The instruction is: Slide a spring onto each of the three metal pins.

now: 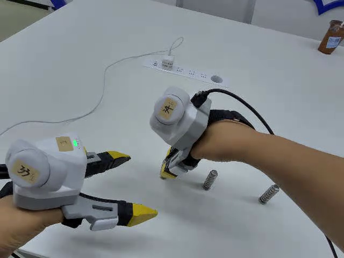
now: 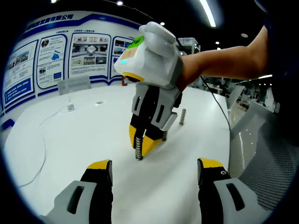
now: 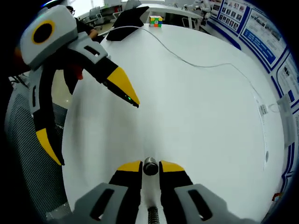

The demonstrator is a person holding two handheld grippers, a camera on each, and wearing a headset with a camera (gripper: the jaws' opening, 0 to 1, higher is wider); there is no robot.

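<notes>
The right gripper [image 1: 167, 171] points steeply down from a bent wrist, pinching a spring [image 2: 138, 150] upright, its lower end on the table [image 1: 64, 70]. The left gripper [image 1: 130, 185] lies level nearby, jaws spread. A second spring [image 1: 210, 179] and a third spring [image 1: 269, 193] stand beside the right gripper, with bare tabletop beyond.

Left tongs [image 1: 141, 185] spread wide; right tongs [image 1: 169, 169] pointing down, clamped on spring [image 2: 138, 150].

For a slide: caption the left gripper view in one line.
Right gripper holds a spring upright on the white table, seen between the open left gripper's fingers.
</notes>
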